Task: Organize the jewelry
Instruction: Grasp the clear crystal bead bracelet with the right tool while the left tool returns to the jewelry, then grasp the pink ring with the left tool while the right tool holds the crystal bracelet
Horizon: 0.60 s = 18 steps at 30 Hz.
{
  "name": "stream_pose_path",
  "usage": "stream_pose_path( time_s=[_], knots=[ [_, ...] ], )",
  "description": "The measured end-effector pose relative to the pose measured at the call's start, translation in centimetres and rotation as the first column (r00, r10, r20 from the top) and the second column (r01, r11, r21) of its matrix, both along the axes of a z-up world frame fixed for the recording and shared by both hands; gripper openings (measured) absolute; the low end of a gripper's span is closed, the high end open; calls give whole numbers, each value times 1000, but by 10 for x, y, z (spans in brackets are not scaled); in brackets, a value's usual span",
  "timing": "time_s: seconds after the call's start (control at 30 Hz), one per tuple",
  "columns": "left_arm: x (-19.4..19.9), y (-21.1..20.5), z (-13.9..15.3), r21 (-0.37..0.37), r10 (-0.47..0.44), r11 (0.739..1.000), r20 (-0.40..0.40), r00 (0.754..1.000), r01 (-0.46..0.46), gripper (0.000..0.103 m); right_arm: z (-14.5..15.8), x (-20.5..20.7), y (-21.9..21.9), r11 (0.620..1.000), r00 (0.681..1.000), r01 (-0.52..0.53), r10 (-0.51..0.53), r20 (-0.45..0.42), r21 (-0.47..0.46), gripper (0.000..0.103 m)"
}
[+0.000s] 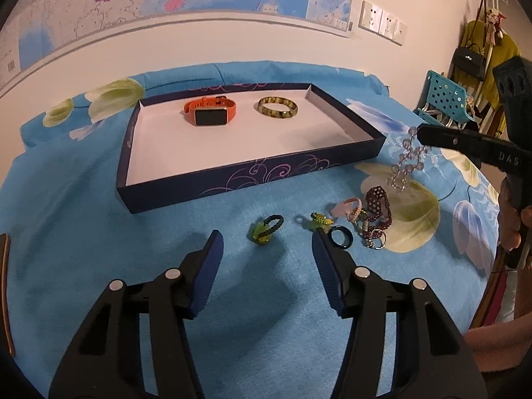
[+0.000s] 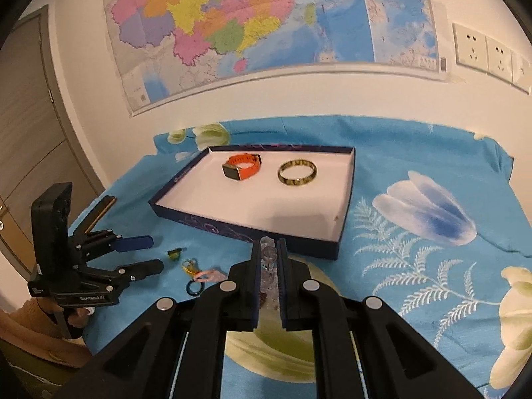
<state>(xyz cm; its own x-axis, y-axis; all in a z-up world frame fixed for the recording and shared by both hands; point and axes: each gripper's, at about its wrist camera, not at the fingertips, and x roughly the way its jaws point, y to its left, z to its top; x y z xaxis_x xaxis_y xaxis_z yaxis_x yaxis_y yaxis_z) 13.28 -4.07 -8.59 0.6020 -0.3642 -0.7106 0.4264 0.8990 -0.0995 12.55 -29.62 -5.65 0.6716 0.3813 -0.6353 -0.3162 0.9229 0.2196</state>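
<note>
A dark blue tray (image 1: 252, 169) (image 2: 246, 232) with a white floor holds an orange smartwatch (image 1: 210, 111) (image 2: 242, 167) and a mottled bangle (image 1: 278, 108) (image 2: 297, 173). My right gripper (image 2: 269, 249) (image 1: 419, 133) is shut on a clear bead bracelet (image 1: 406, 161) (image 2: 268, 262), which hangs above the cloth right of the tray. My left gripper (image 1: 266, 242) (image 2: 154, 252) is open and empty, low over the cloth before a green and black ring (image 1: 266, 229). Loose pieces lie beside it: a yellow-green ring (image 1: 320, 219), a dark blue ring (image 1: 339, 235), a pink bracelet (image 1: 350, 208), a maroon beaded bracelet (image 1: 377, 206).
A blue flowered cloth (image 1: 99, 232) (image 2: 415, 173) covers the table, which stands against a wall with a map. A phone (image 2: 99, 212) leans at the table's left edge. A teal chair (image 1: 442, 96) and hanging bags stand at the far right.
</note>
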Motion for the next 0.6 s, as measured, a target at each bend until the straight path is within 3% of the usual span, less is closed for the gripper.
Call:
stream_pose_path(
  time_s=[0.27, 0.47, 0.6],
  knots=[
    [2, -6, 1, 9, -5, 1000, 0, 1000, 5, 46, -19, 2, -6, 1000, 998, 31, -31, -49, -1, 8],
    [-15, -26, 1, -17, -132, 991, 4, 991, 132, 46, -27, 3, -9, 999, 997, 38, -37, -74, 3, 8],
    [-18, -44, -5, 23, -180, 983, -8, 984, 180, 43, -30, 3, -8, 999, 996, 33, -32, -80, 10, 8]
  ],
)
